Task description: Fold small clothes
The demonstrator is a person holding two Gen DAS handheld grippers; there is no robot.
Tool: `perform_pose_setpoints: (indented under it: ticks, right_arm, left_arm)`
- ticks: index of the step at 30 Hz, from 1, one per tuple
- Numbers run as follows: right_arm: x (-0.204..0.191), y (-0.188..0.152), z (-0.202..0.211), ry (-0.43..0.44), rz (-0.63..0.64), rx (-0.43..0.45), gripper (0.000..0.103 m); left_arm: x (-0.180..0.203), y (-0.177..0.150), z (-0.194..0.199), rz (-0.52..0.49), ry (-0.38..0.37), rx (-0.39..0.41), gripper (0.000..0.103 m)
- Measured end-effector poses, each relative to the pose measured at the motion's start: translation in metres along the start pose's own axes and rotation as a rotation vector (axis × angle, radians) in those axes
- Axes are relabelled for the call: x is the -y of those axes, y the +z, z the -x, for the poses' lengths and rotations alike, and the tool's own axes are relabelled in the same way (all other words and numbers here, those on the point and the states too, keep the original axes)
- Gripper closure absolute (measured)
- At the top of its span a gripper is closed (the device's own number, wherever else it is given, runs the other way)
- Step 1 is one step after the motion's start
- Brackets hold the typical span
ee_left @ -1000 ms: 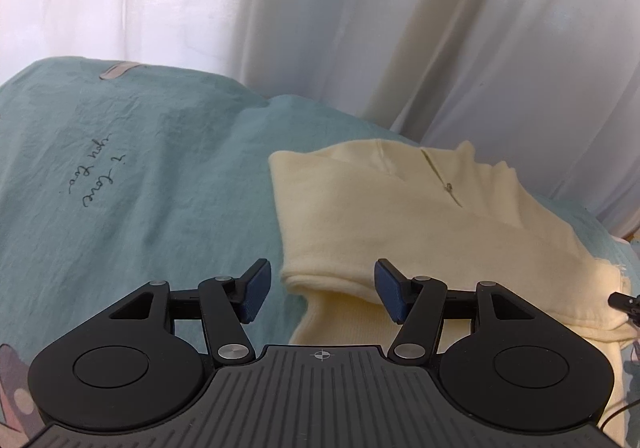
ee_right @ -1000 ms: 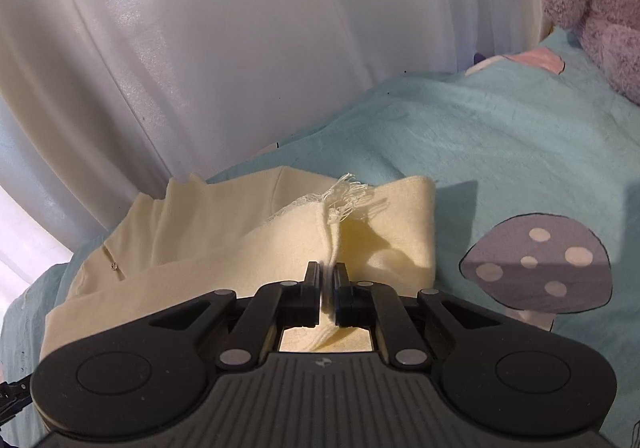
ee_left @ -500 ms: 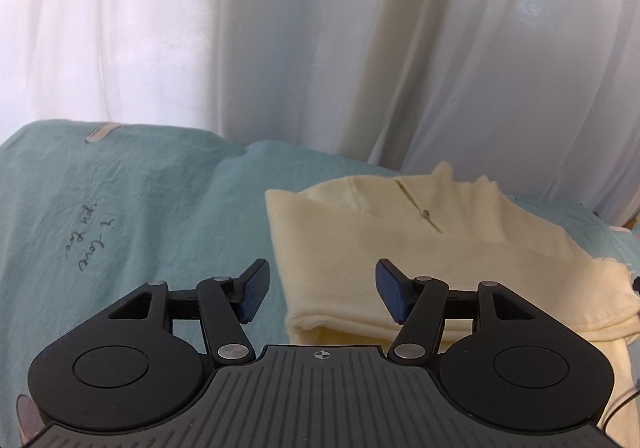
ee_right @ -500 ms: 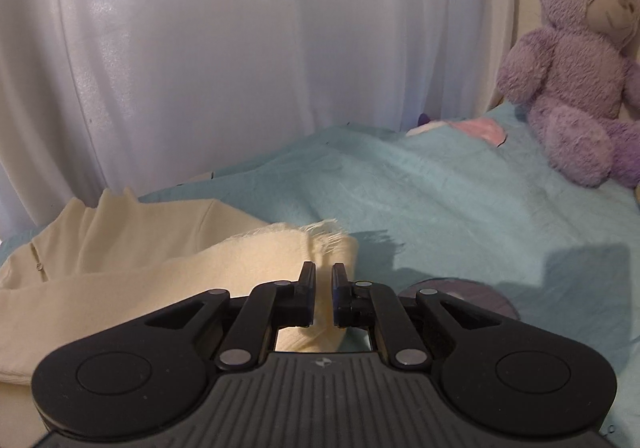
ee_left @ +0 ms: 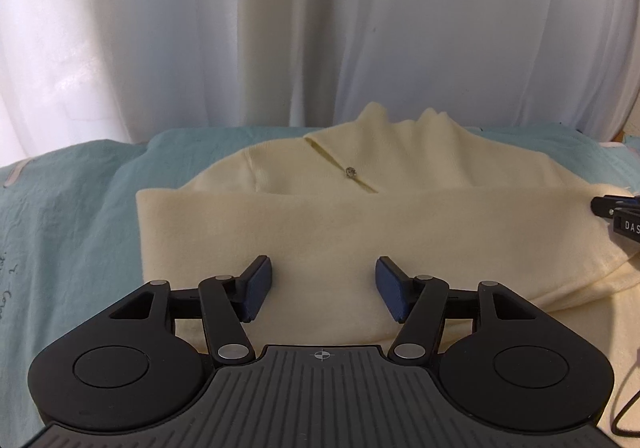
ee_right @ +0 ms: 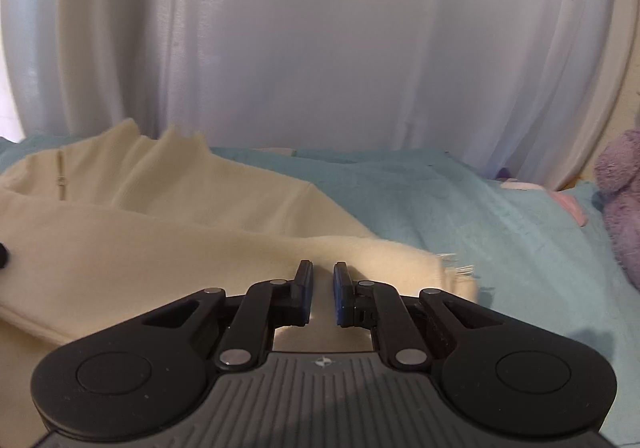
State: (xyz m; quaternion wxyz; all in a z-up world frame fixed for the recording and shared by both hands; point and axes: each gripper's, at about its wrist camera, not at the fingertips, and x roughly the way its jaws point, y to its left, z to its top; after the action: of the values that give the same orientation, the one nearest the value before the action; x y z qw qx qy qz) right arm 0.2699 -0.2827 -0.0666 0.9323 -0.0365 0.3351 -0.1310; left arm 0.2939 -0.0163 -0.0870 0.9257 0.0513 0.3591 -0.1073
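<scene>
Your left tool was released, pads spread wide, hovering over folded band of cream sweater. Your right tool was nearly clenched, narrow gap between pads; cloth in gap, grip unclear. Sweater lay on teal bedsheet, frayed hem just beside right tool. Curtain behind, purple teddy far right.

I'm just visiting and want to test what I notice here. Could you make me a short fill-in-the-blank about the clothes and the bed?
1. The cream sweater lies on a ____ sheet.
2. The plush bear by the curtain is ____ in colour.
3. The left hand-held gripper has its jaws ____.
4. The sweater's neck opening bears one small ____.

Missing words: teal; purple; open; button
</scene>
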Motion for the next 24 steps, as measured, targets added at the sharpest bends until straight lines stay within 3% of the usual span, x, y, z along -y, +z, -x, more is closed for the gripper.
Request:
perform_pose_setpoints:
  ticks: [2,4,6,9,13,16,18,19,22,24]
  right_arm:
    - [0.011,0.003,-0.001,-0.004,-0.053,-0.018,0.094]
    - [0.025,0.004,0.014,0.046,-0.158,-0.053,0.093]
    - [0.040,-0.002,0.033,0.162,-0.295,-0.060,0.088]
    - [0.060,-0.030,0.046,0.387,-0.600,-0.146,0.082]
    - [0.071,-0.055,0.037,0.456,-0.834,-0.212,0.082]
    - [0.078,-0.058,0.031,0.467,-0.927,-0.228,0.082]
    - [0.080,-0.062,0.027,0.454,-0.962,-0.236,0.092]
    - [0.079,-0.063,0.028,0.440,-0.963,-0.244,0.097]
    - [0.070,-0.053,0.036,0.412,-0.863,-0.219,0.098]
    - [0.077,-0.064,0.038,0.550,-0.992,-0.198,0.098]
  left_arm:
    - [-0.001,0.001,0.000,0.008,-0.003,-0.003,0.037]
    - [-0.006,0.000,0.002,0.022,-0.013,-0.006,0.037]
    - [-0.009,-0.004,0.005,0.025,-0.020,-0.001,0.037]
    - [-0.007,-0.006,0.007,0.012,-0.012,0.003,0.034]
    - [-0.004,-0.007,0.010,0.001,-0.004,0.000,0.032]
    - [-0.005,-0.008,0.011,0.011,-0.006,-0.002,0.030]
    - [-0.005,-0.008,0.014,0.015,-0.002,-0.003,0.030]
    - [-0.006,-0.009,0.016,0.016,0.001,-0.003,0.030]
    - [-0.012,-0.010,0.026,0.045,0.006,-0.004,0.030]
    - [-0.022,-0.012,0.035,0.086,0.001,0.003,0.030]
